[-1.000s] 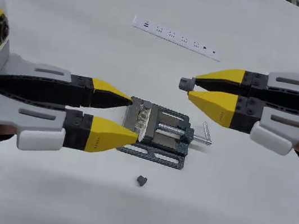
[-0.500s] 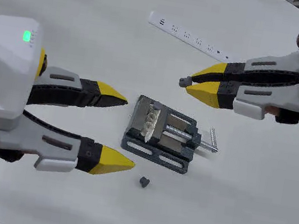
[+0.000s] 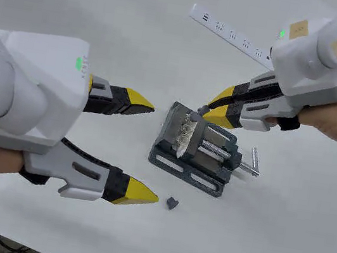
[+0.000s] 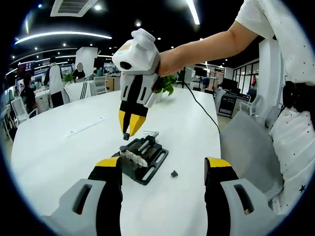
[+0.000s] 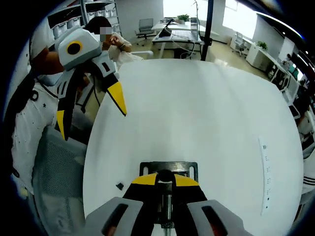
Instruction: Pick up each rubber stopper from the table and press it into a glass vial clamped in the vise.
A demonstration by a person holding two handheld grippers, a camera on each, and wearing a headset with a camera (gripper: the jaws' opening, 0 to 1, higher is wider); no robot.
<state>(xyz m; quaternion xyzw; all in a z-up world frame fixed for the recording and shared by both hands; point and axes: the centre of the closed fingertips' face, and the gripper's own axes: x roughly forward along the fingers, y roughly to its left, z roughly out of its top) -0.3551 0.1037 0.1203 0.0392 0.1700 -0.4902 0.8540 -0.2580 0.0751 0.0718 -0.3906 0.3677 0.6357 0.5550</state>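
Head view: a white bench (image 3: 77, 16) carries a power strip (image 3: 234, 37), far back, and a vise (image 3: 204, 161) clamping glass vials (image 3: 187, 129); a loose stopper (image 3: 172, 203) lies near the vise base. Left tongs (image 3: 151, 151) released, spread wide, empty. Right tongs (image 3: 209, 112) clenched on a held stopper (image 3: 200, 111) at the vial tops. Left gripper view: right tongs (image 4: 127, 132) point down over the vise (image 4: 152, 164). Right gripper view: closed tips and held stopper (image 5: 165, 175) cover the vials.
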